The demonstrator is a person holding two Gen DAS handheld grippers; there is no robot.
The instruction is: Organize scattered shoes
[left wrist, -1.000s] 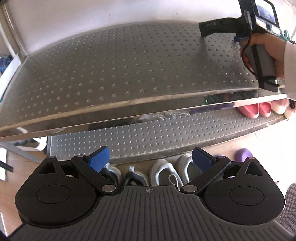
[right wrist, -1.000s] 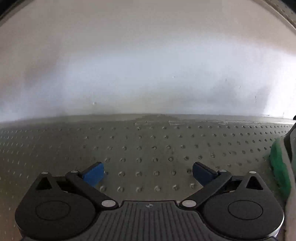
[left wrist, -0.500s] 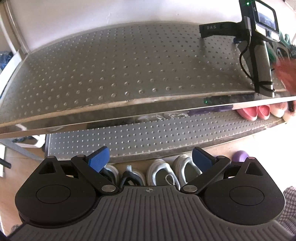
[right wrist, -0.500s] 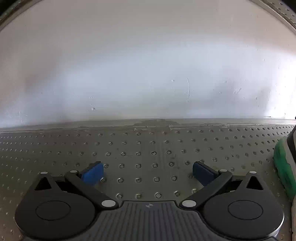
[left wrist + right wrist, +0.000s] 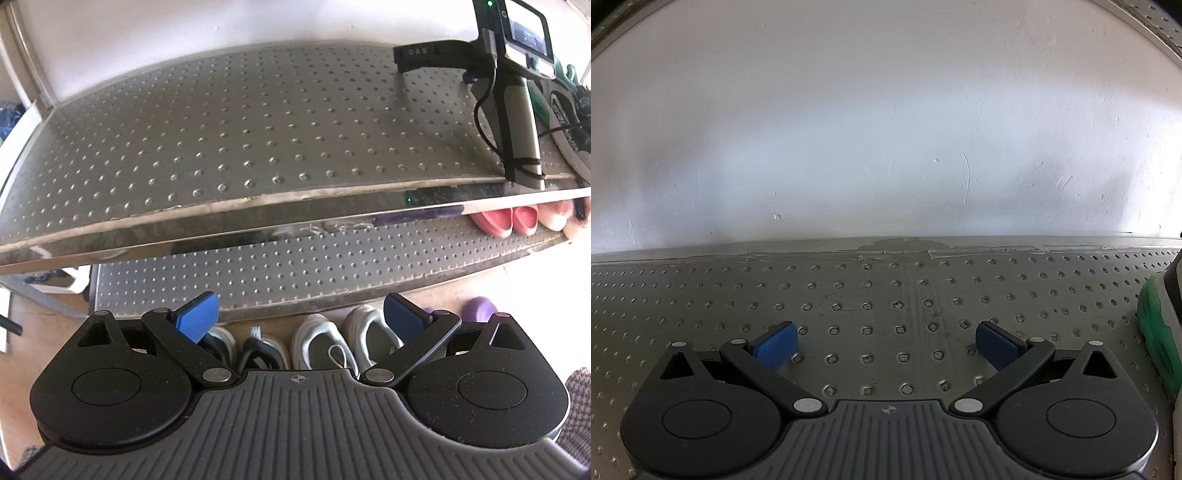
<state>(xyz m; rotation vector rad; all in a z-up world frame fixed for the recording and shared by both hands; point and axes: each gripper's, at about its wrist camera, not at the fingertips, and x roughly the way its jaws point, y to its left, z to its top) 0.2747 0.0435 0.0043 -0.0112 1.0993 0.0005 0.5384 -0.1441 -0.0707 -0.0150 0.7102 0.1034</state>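
While both grippers' jaws gape empty, four sneakers [image 5: 325, 343] line the floor below two shelves [image 5: 258, 129].

Hand gone from the right gripper [image 5: 517, 92], now lower on upper shelf [image 5: 258, 129].

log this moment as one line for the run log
left tool: open, empty, above grey sneakers on floor | right tool: open, empty, over upper shelf | green-soled shoe: on upper shelf, right end
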